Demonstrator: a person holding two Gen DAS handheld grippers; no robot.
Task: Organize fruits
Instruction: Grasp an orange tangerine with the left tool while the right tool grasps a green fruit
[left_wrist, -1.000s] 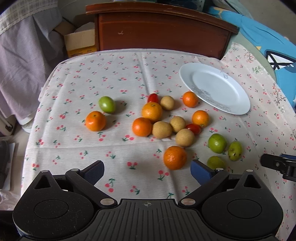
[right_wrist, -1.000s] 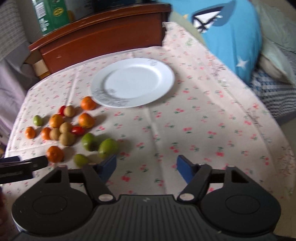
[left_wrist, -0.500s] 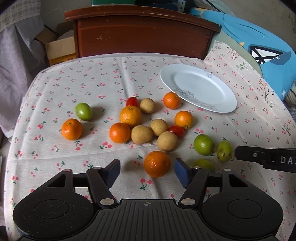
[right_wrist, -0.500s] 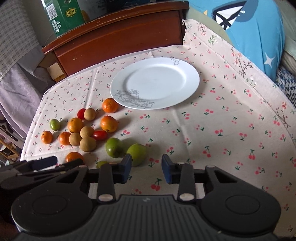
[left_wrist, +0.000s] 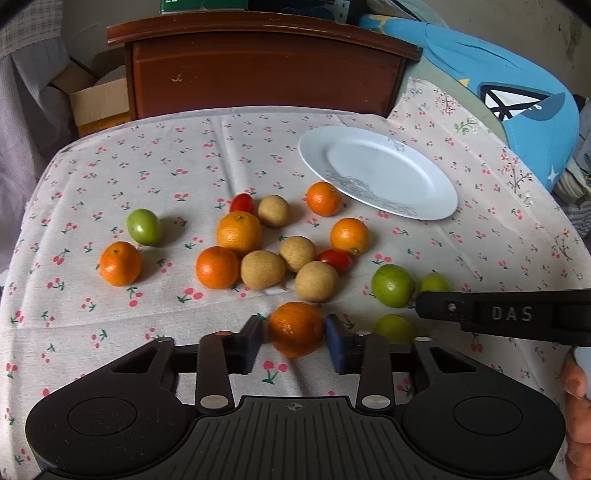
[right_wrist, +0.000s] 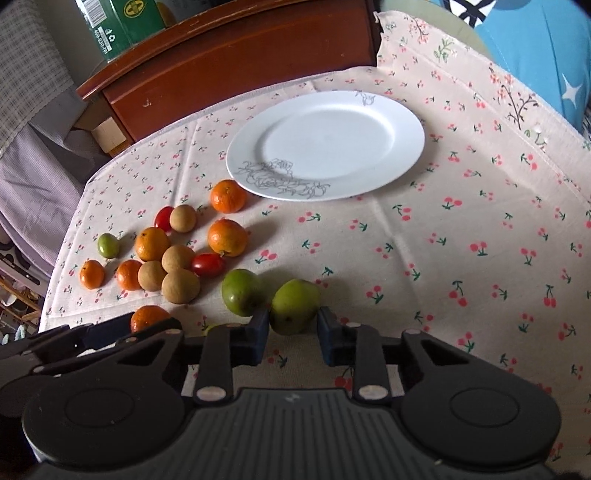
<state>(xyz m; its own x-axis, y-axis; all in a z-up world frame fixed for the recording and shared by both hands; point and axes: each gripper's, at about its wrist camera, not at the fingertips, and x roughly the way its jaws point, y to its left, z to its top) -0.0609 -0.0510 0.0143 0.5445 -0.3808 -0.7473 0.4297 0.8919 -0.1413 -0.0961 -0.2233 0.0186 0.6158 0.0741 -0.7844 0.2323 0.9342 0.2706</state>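
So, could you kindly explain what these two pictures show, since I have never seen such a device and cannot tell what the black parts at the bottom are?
There is no robot here: a person holds a two-finger gripper in each hand, and each gripper carries a wide-angle camera looking along its fingers. The black shape at the bottom is the gripper itself. One picture comes from the left gripper, whose jaws are closing on an orange. The other comes from the right gripper, whose jaws are closing on a green fruit. Both fruits sit between the blue pads. On the cherry-print tablecloth lie more oranges, green fruits, round tan fruits and two small red ones. The white plate has nothing on it yet.
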